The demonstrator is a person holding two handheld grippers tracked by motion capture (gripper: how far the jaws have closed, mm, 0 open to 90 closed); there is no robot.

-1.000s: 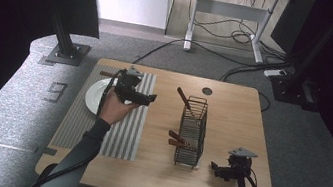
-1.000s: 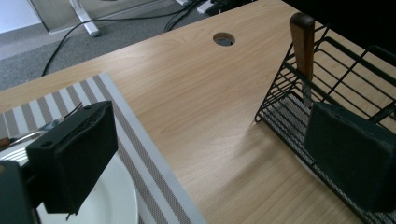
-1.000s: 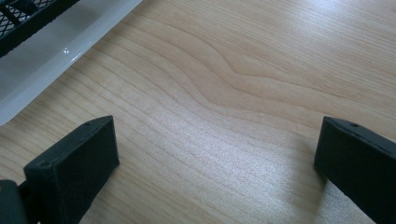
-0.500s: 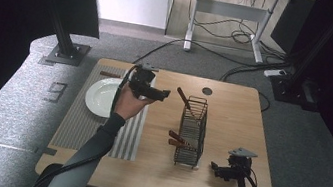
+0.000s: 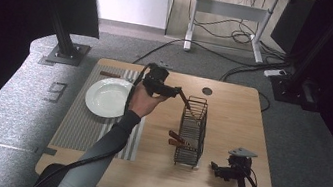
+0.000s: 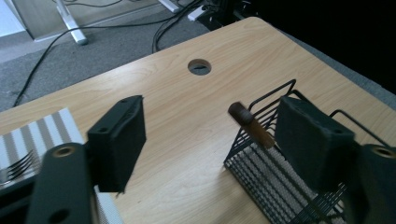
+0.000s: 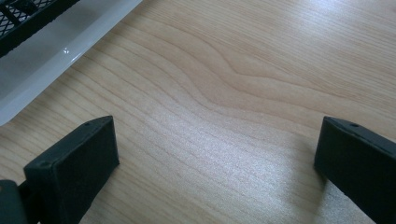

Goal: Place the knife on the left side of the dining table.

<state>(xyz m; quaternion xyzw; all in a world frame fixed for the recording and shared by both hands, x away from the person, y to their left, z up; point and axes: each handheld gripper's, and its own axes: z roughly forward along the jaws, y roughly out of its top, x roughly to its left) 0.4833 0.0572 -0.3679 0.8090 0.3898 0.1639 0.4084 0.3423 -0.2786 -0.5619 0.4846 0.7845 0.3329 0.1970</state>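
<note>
A black wire basket [image 5: 193,130] stands mid-table with brown-handled utensils in it. One handle [image 5: 183,98] leans out of its far end. My left gripper [image 5: 176,93] hovers at that handle. In the left gripper view the handle's tip [image 6: 243,115] lies between the jaws, close to the right pad [image 6: 312,140] and well off the left one. The left gripper [image 6: 210,126] is open, and its jaws have just been closing. Two more handles [image 5: 175,139] poke out of the basket's left side. My right gripper [image 5: 217,168] rests open on the table by the basket's near corner, over bare wood [image 7: 215,154].
A white plate [image 5: 107,97] lies on a striped mat [image 5: 72,129] at the left, with a brown-handled piece [image 5: 109,74] at the mat's far edge and a fork [image 6: 18,165] on the mat. A white tray edge [image 7: 70,51] lies under the basket. The table has a cable hole [image 5: 207,91].
The left hand has carried its gripper to the right, from above the plate to the handle at the basket's far end, and the jaws have narrowed. The right gripper has not moved.
</note>
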